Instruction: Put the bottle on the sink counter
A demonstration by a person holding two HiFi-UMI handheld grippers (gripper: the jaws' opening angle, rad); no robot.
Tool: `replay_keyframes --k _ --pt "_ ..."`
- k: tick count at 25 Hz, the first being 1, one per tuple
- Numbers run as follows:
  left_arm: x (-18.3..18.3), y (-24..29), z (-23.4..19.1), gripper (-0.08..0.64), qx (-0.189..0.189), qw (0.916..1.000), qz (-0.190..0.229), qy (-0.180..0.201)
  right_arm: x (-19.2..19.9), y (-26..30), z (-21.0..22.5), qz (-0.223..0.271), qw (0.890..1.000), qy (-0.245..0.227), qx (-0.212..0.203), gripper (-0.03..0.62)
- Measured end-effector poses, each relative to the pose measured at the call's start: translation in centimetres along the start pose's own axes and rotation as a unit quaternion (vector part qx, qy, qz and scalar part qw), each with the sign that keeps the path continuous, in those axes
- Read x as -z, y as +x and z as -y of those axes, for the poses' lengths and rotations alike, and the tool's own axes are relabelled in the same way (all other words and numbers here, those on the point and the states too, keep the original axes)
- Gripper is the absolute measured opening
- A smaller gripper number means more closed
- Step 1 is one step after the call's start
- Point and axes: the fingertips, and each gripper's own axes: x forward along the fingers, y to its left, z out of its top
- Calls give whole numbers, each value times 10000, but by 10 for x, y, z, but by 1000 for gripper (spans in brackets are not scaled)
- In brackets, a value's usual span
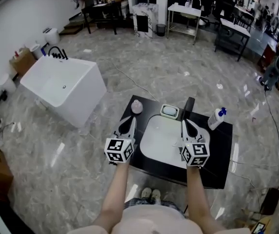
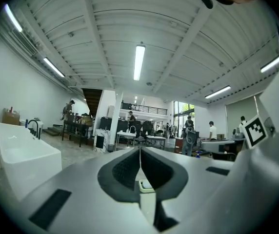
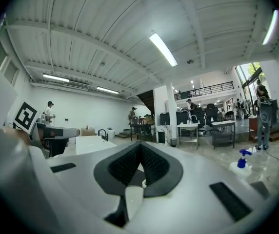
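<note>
Left gripper (image 2: 140,151): jaws pressed together, nothing between the pads. Right gripper (image 3: 140,146): likewise closed and empty. Both are held level, side by side above the white oval sink basin (image 1: 161,140), touching nothing; judged an idle posture, since nothing in reach calls for a grip. The clear plastic bottle with blue spray head (image 1: 216,118) stands at the far right corner of the black sink counter (image 1: 222,150), near the black faucet (image 1: 189,105); the task appears met. The head view alone shows the counter, the white soap dish (image 1: 169,111) and a pale round object (image 1: 136,107). The right gripper view alone confirms the bottle upright. The left gripper view shows a white bathtub (image 2: 27,165) and no bottle.
</note>
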Motion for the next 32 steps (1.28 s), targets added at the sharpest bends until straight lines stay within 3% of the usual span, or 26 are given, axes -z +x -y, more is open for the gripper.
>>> replay_keyframes --k 11,20,32 --pt "-2 -47 28 28 121 9999 25 8 -3 -89 34 261 9978 182 578 15" --pt "5 -54 37 28 215 9997 8 -73 0 -108 28 78 9978 -206 627 14" --pt "16 -52 45 28 381 9991 -67 -144 5 -126 39 48 9970 -19 778 14"
